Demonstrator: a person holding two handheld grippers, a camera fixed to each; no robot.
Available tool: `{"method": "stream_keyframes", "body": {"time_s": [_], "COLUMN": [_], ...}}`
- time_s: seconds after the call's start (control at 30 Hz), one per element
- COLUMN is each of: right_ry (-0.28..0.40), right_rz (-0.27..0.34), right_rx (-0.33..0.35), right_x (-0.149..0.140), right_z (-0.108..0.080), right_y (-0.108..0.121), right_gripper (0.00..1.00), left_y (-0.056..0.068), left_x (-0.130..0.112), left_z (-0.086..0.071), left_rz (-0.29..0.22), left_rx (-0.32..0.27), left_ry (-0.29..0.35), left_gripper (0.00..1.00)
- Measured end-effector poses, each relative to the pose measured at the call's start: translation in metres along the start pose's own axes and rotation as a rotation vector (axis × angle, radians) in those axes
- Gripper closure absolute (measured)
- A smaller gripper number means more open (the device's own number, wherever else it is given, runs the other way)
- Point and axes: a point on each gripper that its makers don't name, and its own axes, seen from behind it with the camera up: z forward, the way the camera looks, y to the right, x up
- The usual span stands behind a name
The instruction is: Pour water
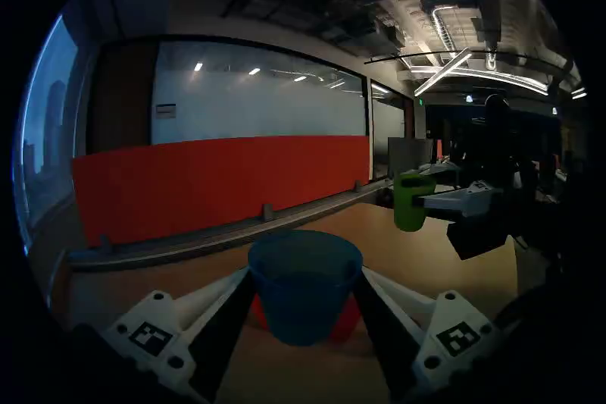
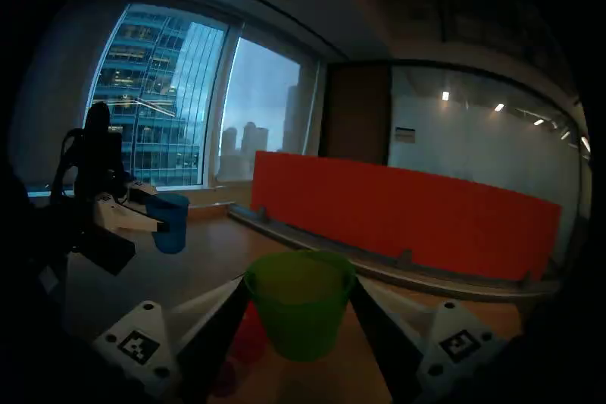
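Spanning both views, the wooden bench (image 1: 424,245) lies below both cups. The left gripper (image 1: 304,280) clamps the blue cup (image 1: 304,305), held aloft; the right gripper (image 2: 299,288) clamps the green cup (image 2: 301,321), well apart. Tipping before the rims meet would likely spill onto the bench; a squeezed cup could also slip.

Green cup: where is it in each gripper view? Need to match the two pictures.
Left gripper view: green cup right of centre, mid-height, farther off, up-right of the blue cup.
Right gripper view: green cup bottom centre, close up between the jaws.
Shared landmark: red partition, left of the cup in the left gripper view, behind it in the right gripper view.
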Motion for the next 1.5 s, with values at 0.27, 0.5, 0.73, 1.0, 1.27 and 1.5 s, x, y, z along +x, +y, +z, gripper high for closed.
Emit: {"method": "stream_keyframes", "body": {"time_s": [0.27, 0.5, 0.73, 1.0, 1.27, 1.5], "right_ry": [-0.003, -0.008, -0.008, -0.011, -0.006, 0.003], "right_rz": [-0.006, 0.003, 0.017, 0.031, 0.048, 0.062], "right_rx": [-0.003, -0.002, 0.029, 0.062, 0.099, 0.138], "right_x": [-0.001, -0.003, -0.005, -0.010, -0.011, -0.009], "right_z": [-0.001, -0.001, -0.001, 0.000, 0.000, 0.001], "right_y": [0.002, 0.002, -0.008, -0.020, -0.034, -0.051], "right_gripper": [0.08, 0.08, 0.08, 0.08, 0.08, 0.08], "left_y": [0.002, 0.003, 0.005, 0.005, 0.004, 0.010], "left_x": [0.002, 0.004, 0.014, 0.027, 0.037, 0.047], "left_z": [0.000, 0.000, -0.002, -0.007, -0.011, -0.011], "left_rz": [0.007, 0.023, 0.065, 0.127, 0.183, 0.249], "left_rx": [-0.005, -0.007, -0.009, 0.003, 0.020, 0.023], "left_ry": [0.003, 0.009, 0.024, 0.040, 0.051, 0.052], "left_gripper": [0.15, 0.15, 0.16, 0.15, 0.16, 0.16]}}
